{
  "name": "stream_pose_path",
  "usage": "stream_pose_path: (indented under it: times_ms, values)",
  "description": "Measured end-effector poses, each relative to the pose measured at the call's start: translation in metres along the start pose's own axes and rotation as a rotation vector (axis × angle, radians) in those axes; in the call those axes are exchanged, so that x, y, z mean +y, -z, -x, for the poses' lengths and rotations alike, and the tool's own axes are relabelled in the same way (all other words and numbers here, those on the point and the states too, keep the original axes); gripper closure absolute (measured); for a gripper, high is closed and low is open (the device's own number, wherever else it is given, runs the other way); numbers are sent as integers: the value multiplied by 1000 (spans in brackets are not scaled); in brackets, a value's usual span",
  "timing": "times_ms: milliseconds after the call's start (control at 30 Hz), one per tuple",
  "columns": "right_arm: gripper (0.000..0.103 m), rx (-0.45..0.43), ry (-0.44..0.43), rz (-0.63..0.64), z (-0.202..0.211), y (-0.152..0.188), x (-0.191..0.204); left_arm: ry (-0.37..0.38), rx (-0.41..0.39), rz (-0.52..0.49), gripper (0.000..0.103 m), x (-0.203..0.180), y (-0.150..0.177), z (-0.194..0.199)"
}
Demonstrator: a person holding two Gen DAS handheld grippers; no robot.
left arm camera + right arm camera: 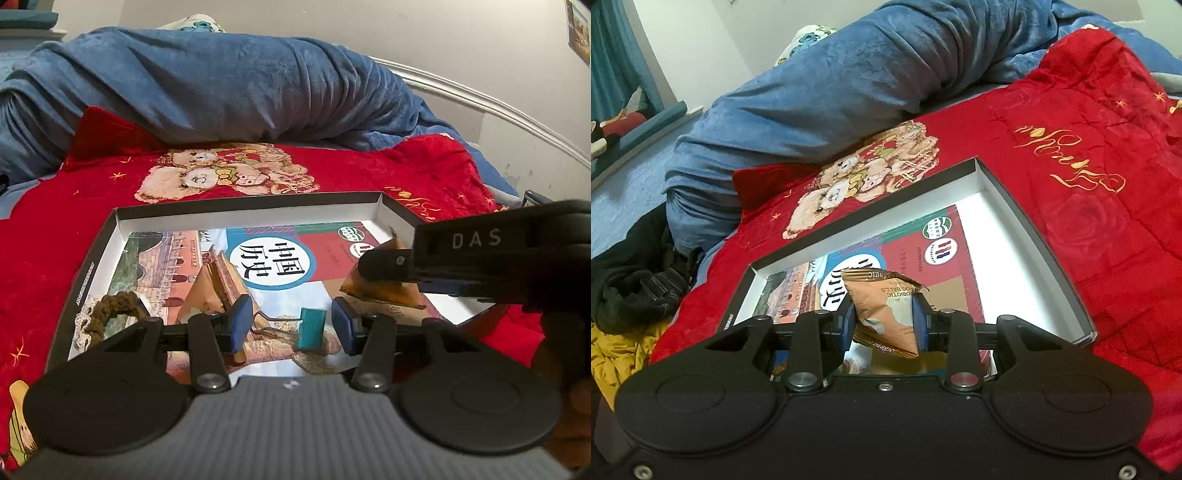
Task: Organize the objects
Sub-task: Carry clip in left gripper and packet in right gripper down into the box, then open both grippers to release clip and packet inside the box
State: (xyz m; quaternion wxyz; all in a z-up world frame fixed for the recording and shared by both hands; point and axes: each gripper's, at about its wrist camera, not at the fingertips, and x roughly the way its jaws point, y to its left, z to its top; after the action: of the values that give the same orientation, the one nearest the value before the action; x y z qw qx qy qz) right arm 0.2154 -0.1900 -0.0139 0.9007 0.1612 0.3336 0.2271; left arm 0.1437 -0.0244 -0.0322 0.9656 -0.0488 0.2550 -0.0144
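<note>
A shallow box [240, 206] with black walls and a white inside lies on the bed with a picture-cover book [273, 264] in it. My left gripper [291, 326] hangs low over the book, and a teal binder clip [310, 328] sits between its blue pads with small gaps on both sides. A brown braided hair tie [107, 314] lies in the box's left corner. My right gripper [884, 325] is shut on an orange-brown snack packet [886, 306] above the book [942, 266], inside the box [1015, 199]. In the left wrist view the right gripper [384, 269] comes in from the right with the packet [388, 291].
The box rests on a red blanket [424, 170] printed with teddy bears. A rolled blue blanket [221, 85] lies behind it, with a white bed rail [480, 103] and the wall at the right. Black clothes [635, 284] and yellow cloth [617, 354] lie left of the bed.
</note>
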Motion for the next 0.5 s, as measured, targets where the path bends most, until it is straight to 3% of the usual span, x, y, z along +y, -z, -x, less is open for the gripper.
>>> stream_pose_path:
  times_ms: [67,367,500]
  values:
    - [72,1,3,9,0,1,1,-1,-1,0,40,0,0,0]
    - [70,-2,-5,20,3,2,1,15,-1,15,31,-3,0,2]
    - [59,-12,-20,19,6,2,2,22,-22,3,25,-5,0,6]
